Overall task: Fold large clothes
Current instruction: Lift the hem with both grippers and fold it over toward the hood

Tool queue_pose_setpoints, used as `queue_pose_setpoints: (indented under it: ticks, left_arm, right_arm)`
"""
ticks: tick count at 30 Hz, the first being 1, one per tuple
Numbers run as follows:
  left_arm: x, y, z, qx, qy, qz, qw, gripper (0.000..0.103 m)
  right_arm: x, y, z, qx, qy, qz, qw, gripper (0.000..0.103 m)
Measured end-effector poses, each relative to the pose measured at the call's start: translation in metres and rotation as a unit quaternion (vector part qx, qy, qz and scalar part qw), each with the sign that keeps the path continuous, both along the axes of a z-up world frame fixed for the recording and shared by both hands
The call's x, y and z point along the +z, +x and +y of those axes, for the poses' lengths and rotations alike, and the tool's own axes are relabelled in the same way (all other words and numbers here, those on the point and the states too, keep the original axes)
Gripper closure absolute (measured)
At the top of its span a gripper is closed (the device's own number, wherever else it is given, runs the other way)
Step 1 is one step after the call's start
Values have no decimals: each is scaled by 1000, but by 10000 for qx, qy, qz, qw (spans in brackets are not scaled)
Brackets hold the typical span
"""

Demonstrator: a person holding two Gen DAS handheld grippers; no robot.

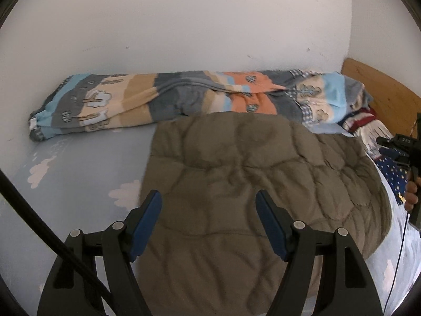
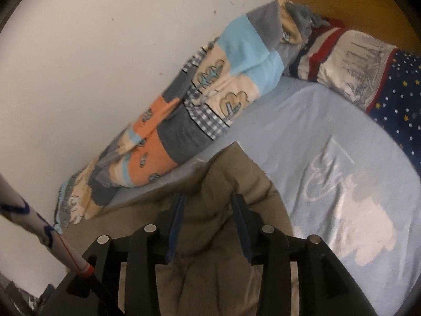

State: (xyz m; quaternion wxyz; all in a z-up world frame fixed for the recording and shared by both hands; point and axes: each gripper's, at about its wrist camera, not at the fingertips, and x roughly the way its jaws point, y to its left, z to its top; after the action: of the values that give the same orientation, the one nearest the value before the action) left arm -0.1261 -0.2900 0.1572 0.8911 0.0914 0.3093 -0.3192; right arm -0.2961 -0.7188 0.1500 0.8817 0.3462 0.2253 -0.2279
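Note:
A large brown quilted jacket point(image 1: 250, 173) lies folded in a thick bundle on the light blue bed sheet point(image 1: 79, 173). My left gripper point(image 1: 208, 205) is open and hovers above the jacket's near left part, with nothing between its blue pads. In the right wrist view the jacket point(image 2: 223, 184) rises as a bunched ridge between the pads of my right gripper point(image 2: 208, 205), whose jaws stand partly closed around the fabric. The right gripper also shows at the far right of the left wrist view point(image 1: 405, 152), held by a hand.
A rolled patchwork blanket point(image 1: 171, 100) lies along the white wall point(image 1: 184, 26). A pillow with stars and stripes point(image 2: 368, 65) lies by the wooden headboard point(image 1: 384, 92). The cloud-print sheet point(image 2: 342, 171) shows to the right of the jacket.

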Motion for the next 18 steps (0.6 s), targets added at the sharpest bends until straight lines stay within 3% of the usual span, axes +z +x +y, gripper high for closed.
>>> queue_pose_setpoints:
  ticks: [7, 14, 18]
  left_arm:
    - [-48, 6, -52, -56, 613, 173, 9980, 30]
    - [-87, 34, -57, 94, 619, 664, 9958, 15]
    - [-97, 45, -65, 158, 711, 838, 9938, 10]
  right_arm:
    - [-21, 19, 61, 880, -572, 626, 9925, 57]
    - [-75, 58, 79, 1270, -1063, 1548, 9740, 51]
    - [-97, 66, 55, 1312, -457, 1528, 9784, 51]
